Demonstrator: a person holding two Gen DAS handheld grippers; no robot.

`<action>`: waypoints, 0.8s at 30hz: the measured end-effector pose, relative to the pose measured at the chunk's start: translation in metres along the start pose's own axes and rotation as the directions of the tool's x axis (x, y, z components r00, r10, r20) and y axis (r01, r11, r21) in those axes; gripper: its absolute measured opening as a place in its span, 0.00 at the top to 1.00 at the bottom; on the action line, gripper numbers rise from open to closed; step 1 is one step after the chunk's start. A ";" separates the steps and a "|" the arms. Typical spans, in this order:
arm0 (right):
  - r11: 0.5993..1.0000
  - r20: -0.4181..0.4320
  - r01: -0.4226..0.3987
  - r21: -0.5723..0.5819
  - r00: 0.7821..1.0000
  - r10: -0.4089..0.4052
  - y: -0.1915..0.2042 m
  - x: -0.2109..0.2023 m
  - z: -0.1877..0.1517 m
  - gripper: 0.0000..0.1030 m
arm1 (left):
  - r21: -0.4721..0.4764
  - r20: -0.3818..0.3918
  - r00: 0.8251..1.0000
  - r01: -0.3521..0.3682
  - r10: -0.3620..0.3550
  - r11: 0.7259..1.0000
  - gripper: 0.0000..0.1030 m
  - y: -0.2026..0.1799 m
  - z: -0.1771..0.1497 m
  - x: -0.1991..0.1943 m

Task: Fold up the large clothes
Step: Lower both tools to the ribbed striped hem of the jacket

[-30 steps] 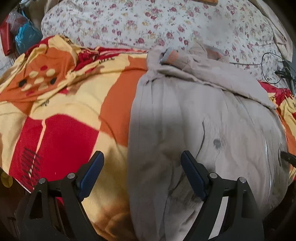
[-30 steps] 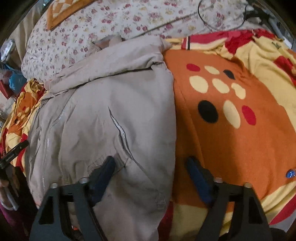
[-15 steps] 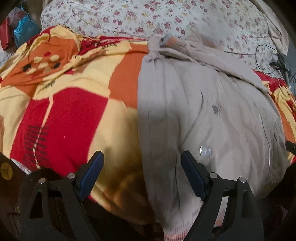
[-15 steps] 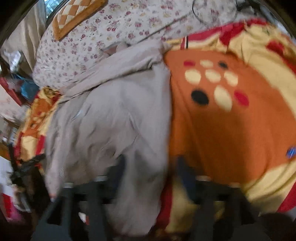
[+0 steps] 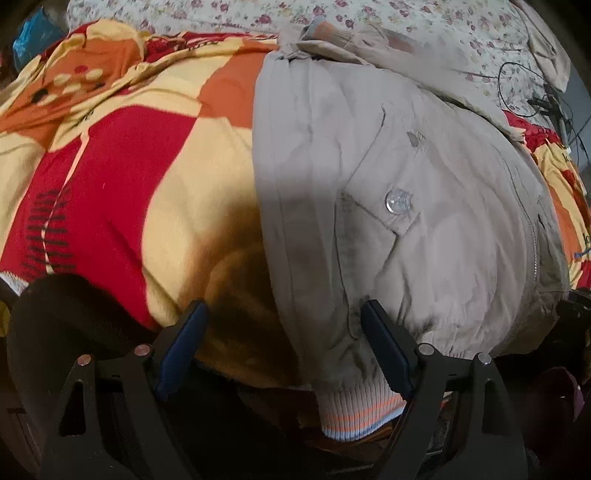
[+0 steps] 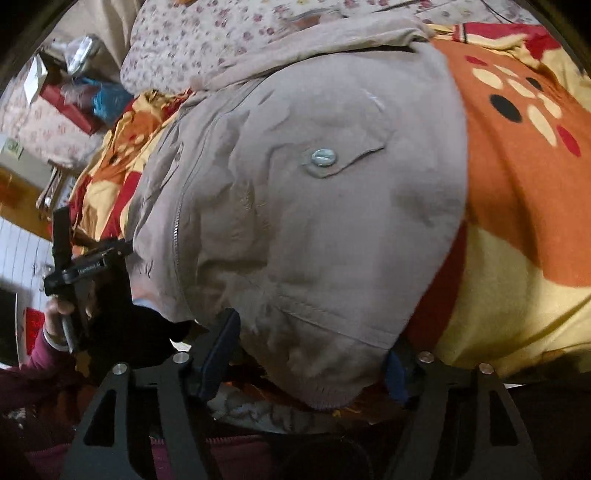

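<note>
A beige zip jacket (image 5: 424, 221) lies front-up on a red, orange and yellow blanket (image 5: 147, 177), with its striped ribbed hem (image 5: 354, 410) hanging over the near bed edge. My left gripper (image 5: 282, 310) is open and points steeply down over the jacket's left hem corner; the jacket's side edge runs between its fingers, and no pad presses on it. In the right wrist view the jacket (image 6: 314, 206) fills the middle. My right gripper (image 6: 314, 332) straddles the other hem corner. Its jaws are opening, with bulging fabric between them that half hides the right finger.
A floral sheet (image 5: 406, 22) covers the far part of the bed, and black cables (image 5: 539, 96) lie at its right. A hand (image 6: 59, 310) in a dark red sleeve holds the other gripper's handle at the jacket's left. Clutter and a blue bag (image 6: 107, 99) sit beyond.
Both grippers have moved back from the jacket's middle down to its near hem. The right gripper's jaws have widened and its view has rolled. The left jaws are unchanged.
</note>
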State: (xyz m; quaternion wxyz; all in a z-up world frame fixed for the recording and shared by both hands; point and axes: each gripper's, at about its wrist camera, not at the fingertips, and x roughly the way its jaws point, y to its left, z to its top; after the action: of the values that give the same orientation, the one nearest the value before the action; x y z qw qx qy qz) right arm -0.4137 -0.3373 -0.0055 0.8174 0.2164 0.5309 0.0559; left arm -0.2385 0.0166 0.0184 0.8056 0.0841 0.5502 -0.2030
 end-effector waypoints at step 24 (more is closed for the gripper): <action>0.997 0.004 -0.068 -0.043 0.998 0.068 0.009 -0.005 0.003 0.45 | -0.020 -0.005 0.999 0.033 -0.033 0.999 0.17 -0.003 -0.002 0.002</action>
State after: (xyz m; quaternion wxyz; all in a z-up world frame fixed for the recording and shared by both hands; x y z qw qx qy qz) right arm -0.4119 -0.3318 0.0033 0.8210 0.2168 0.5197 0.0944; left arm -0.2405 0.0142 0.0158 0.8015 0.0676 0.5557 -0.2105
